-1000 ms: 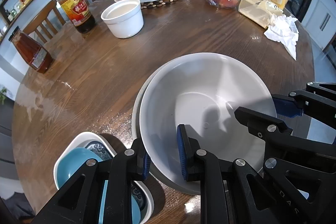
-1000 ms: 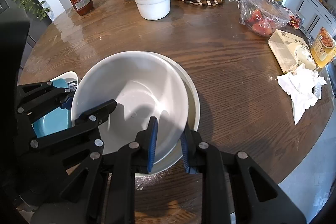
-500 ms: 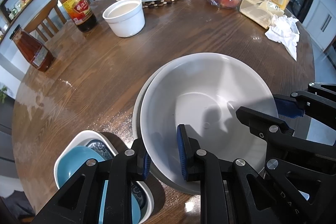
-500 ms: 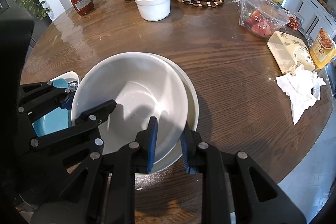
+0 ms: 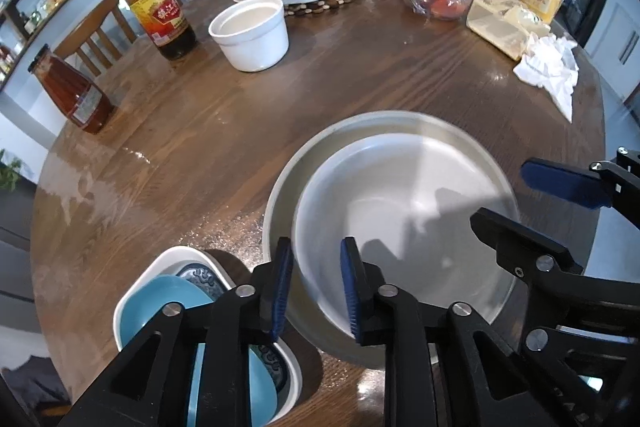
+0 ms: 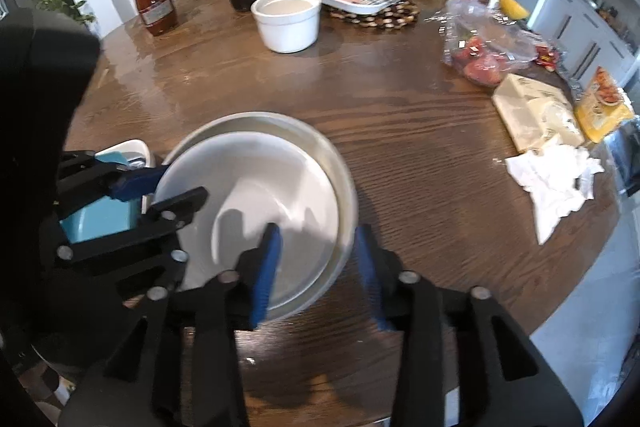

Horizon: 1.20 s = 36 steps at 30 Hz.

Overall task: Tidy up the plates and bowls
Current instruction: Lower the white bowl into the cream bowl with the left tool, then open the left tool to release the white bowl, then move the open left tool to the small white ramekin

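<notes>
White bowl (image 5: 404, 227): nested in larger plate (image 5: 304, 163), near table edge. Left gripper (image 5: 314, 291), right gripper (image 6: 316, 267): jaws just opening, astride its rim, released. Ramekin (image 5: 250, 37) unsorted.

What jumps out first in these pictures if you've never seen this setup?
Two black grippers with blue pads straddle the near rim of a white bowl nested in a wider grey bowl on the round wooden table. The left gripper and right gripper have just been opening, their pads off the rim. Beside them sits a blue dish.
</notes>
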Tool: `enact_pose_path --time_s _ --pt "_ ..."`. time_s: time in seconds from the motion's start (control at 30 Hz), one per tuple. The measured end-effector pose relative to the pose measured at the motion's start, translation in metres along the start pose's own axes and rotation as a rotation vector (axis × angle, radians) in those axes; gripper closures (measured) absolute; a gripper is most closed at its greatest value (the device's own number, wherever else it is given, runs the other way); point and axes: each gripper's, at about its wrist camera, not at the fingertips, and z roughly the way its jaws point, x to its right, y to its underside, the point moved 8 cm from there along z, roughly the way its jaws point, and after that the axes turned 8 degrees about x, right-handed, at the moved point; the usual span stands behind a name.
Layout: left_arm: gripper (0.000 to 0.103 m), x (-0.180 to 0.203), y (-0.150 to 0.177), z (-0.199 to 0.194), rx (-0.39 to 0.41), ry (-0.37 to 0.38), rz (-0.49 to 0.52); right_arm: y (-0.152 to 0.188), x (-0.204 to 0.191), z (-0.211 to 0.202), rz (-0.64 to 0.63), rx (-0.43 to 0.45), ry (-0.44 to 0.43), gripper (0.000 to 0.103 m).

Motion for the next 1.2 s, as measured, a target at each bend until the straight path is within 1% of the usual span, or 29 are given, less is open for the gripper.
enact_pose_path --time_s 0.03,0.1,0.23,0.3,0.4,0.43,0.53,0.57,0.67,0.7,0.73,0.77,0.87,0.97,1.1,1.2 --pt "0.070 -0.001 0.000 -0.001 0.004 0.003 -0.003 0.000 0.001 -0.002 0.007 0.006 -0.005 0.058" --pt "0.060 -0.003 -0.001 -0.002 0.012 -0.003 -0.012 -0.001 0.002 -0.005 0.012 0.012 -0.009 0.058" --pt "0.050 -0.007 -0.001 -0.006 0.016 0.001 -0.021 -0.003 0.001 -0.009 0.015 0.024 -0.018 0.058" --pt "0.040 -0.011 -0.001 -0.008 0.020 -0.009 -0.026 -0.004 0.000 -0.012 0.021 0.031 -0.028 0.057" --pt "0.036 -0.017 0.000 -0.015 0.033 -0.003 -0.047 -0.008 0.000 -0.018 0.034 0.051 -0.034 0.056" --pt "0.036 -0.020 -0.001 -0.018 0.038 -0.006 -0.056 -0.009 0.000 -0.020 0.041 0.058 -0.038 0.055" --pt "0.034 -0.027 -0.004 -0.026 0.060 -0.006 -0.081 -0.012 0.001 -0.029 0.055 0.091 -0.045 0.045" --pt "0.032 -0.030 -0.006 -0.029 0.073 -0.009 -0.091 -0.014 0.001 -0.033 0.059 0.103 -0.046 0.043" --pt "0.021 -0.037 -0.010 -0.035 0.098 -0.015 -0.116 -0.016 0.002 -0.040 0.079 0.125 -0.065 0.043" --pt "0.020 -0.039 -0.012 -0.036 0.106 -0.014 -0.121 -0.016 0.003 -0.042 0.088 0.131 -0.071 0.042" --pt "0.020 -0.040 -0.013 -0.037 0.110 -0.015 -0.122 -0.016 0.004 -0.044 0.099 0.138 -0.077 0.037" --pt "0.020 -0.041 -0.014 -0.038 0.112 -0.018 -0.125 -0.016 0.006 -0.047 0.114 0.150 -0.081 0.030" --pt "0.020 -0.047 -0.019 -0.040 0.123 -0.013 -0.147 -0.018 0.011 -0.053 0.135 0.176 -0.072 0.020" --pt "0.019 -0.054 -0.028 -0.047 0.147 -0.006 -0.174 -0.020 0.019 -0.058 0.164 0.189 -0.066 0.018" --pt "0.011 -0.062 -0.041 -0.059 0.186 -0.004 -0.188 -0.021 0.027 -0.063 0.196 0.202 -0.065 0.016" --pt "0.010 -0.067 -0.054 -0.069 0.218 0.000 -0.188 -0.020 0.030 -0.064 0.206 0.204 -0.065 0.016"
